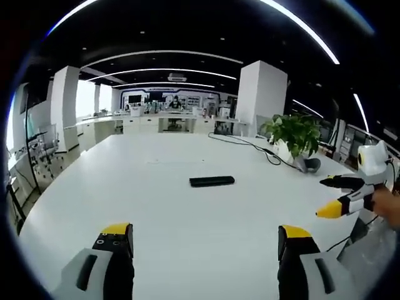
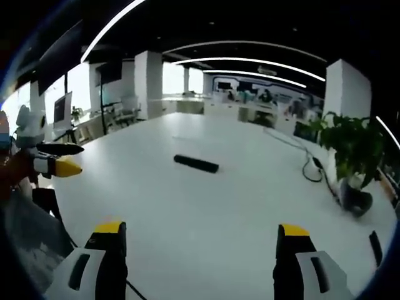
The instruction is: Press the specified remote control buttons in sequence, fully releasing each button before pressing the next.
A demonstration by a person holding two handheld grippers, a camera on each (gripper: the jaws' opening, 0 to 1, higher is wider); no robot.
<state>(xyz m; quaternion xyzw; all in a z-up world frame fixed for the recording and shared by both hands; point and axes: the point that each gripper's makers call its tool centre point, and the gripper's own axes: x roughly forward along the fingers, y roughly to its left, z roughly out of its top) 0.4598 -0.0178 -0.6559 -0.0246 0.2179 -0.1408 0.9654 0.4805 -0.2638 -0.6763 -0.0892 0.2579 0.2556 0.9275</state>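
A black remote control (image 1: 212, 181) lies flat on the white table (image 1: 156, 206), far ahead of my left gripper (image 1: 205, 232), whose yellow-tipped jaws stand wide apart with nothing between them. In the right gripper view the same remote control (image 2: 196, 164) lies at mid-table, well beyond my right gripper (image 2: 201, 230), which is also open and holds nothing. The right gripper (image 1: 320, 197) enters the left gripper view from the right, held by a hand, jaws apart. At the left edge of the right gripper view is the left gripper (image 2: 80, 158).
A potted plant (image 1: 294, 134) stands at the table's far right, beside a black cable (image 1: 250, 144) running across the top. In the right gripper view the plant (image 2: 350, 144) and cable (image 2: 309, 165) sit right of the remote. White pillars and desks stand behind.
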